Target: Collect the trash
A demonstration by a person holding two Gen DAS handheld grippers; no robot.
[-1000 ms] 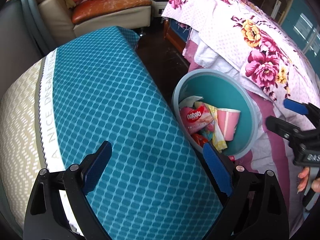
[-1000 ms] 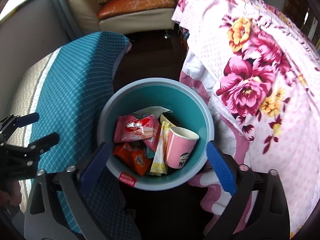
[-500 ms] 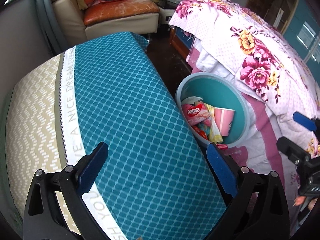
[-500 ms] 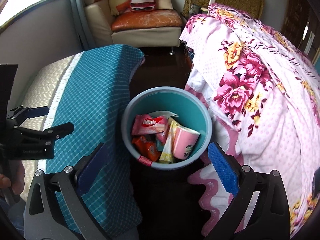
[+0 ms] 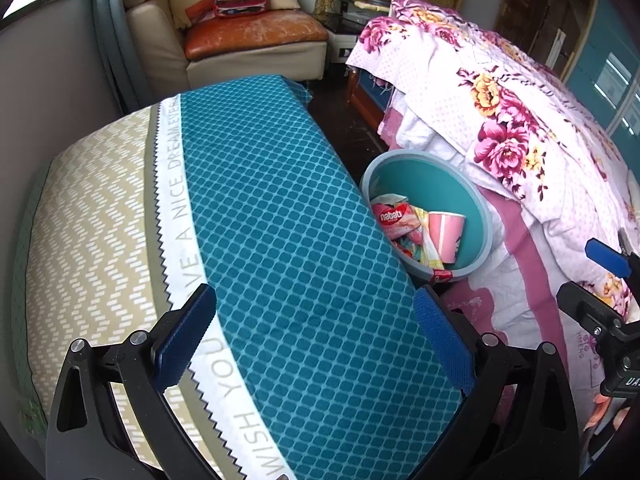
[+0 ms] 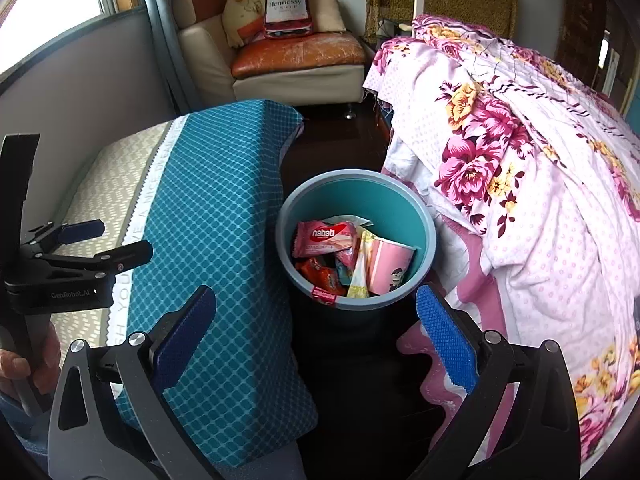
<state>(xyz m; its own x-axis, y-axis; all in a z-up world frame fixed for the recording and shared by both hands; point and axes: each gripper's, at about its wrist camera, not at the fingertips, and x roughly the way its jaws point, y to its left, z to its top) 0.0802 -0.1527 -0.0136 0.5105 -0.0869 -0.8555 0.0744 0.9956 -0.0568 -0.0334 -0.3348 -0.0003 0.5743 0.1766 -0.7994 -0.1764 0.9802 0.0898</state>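
A blue-grey bin (image 6: 426, 216) with a teal inside stands on the dark floor between a bench and a bed; it also shows in the left wrist view (image 5: 482, 222). Inside lie a pink Nabati wrapper (image 6: 324, 237), a pink paper cup (image 6: 390, 266), an orange wrapper (image 6: 320, 276) and a yellow sachet (image 6: 358, 276). My right gripper (image 6: 316, 336) is open and empty, held above and in front of the bin. My left gripper (image 5: 316, 336) is open and empty above the bench's teal cloth, left of the bin.
A bench with a teal and beige cloth (image 5: 256, 216) fills the left. A bed with a floral pink quilt (image 6: 520, 168) fills the right. A cream armchair (image 6: 296, 60) with cushions and a Hennessy bag (image 6: 286, 8) stands at the back.
Both grippers have pulled back and up from the bin, which now looks smaller and farther. Both stayed open and empty.
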